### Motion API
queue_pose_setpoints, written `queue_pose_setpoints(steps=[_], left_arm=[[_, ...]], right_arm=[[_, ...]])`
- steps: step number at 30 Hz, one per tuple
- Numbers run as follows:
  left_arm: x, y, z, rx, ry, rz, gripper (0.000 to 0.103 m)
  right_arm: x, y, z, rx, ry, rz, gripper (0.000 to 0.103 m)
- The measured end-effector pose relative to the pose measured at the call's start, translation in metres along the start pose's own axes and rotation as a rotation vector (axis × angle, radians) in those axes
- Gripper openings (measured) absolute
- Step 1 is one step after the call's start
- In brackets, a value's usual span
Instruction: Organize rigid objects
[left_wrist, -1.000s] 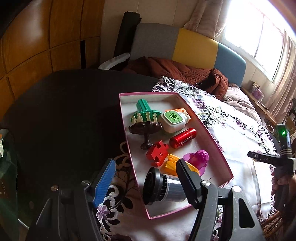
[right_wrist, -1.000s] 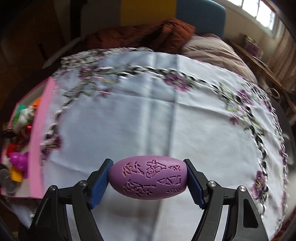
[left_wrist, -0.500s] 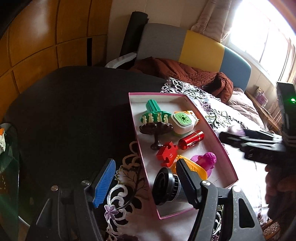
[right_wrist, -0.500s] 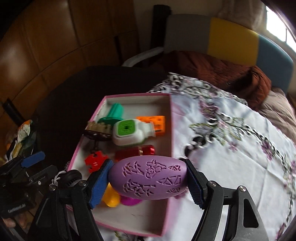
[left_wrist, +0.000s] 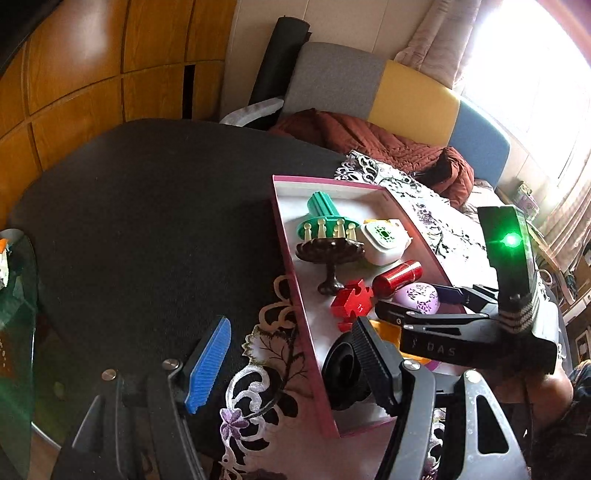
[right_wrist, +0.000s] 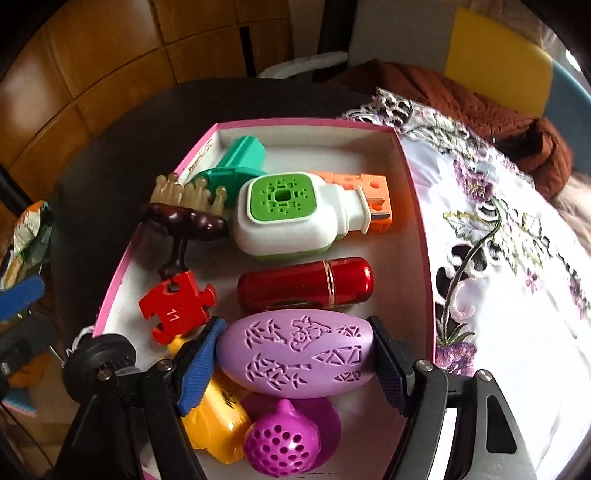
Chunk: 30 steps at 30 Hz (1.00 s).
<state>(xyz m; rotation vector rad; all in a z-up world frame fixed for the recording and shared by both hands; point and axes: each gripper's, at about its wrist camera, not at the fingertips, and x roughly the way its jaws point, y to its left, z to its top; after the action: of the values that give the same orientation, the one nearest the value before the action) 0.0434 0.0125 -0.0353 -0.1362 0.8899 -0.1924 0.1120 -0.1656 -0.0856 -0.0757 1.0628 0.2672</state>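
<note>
The step in hand looks like delivery: the right gripper pinches the purple carved egg end to end between its 2 fingers, and it hangs over the near part of the pink-rimmed box, not yet set down. Whether the egg touches anything beneath it cannot be told.

Directly below and in front of the egg lie a magenta perforated ball and a yellow piece, so the near end of the box is crowded. Just beyond the egg sits the red cylinder, with the red puzzle piece to its left. Farther on are the white and green device, the dark brown stand and, at the far wall, the green comb-like toy.

The left gripper hangs with its fingers spread and nothing between them, straddling the near left rim of the box above the embroidered cloth on the dark tabletop.

The next move probably calls for lowering the egg into a bare patch, likely by the right wall beside the red cylinder, then spreading the fingers without nudging the ball.
</note>
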Motion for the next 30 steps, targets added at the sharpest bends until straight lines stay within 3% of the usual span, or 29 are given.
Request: queue_pose_setpoints(steps=[12, 16, 30], left_arm=[[-0.006, -0.005, 0.000, 0.011, -0.016, 0.030, 0.069], [-0.012, -0.009, -0.001, 0.021, -0.036, 0.059, 0.069], [-0.036, -0.031, -0.005, 0.028, -0.122, 0.142, 0.071]], right_arm=[[-0.005, -0.001, -0.002, 0.033, -0.015, -0.007, 0.078], [-0.019, 0.000, -0.006, 0.036, -0.062, -0.008, 0.086], [-0.082, -0.009, -0.039, 0.135, -0.254, -0.143, 0.092]])
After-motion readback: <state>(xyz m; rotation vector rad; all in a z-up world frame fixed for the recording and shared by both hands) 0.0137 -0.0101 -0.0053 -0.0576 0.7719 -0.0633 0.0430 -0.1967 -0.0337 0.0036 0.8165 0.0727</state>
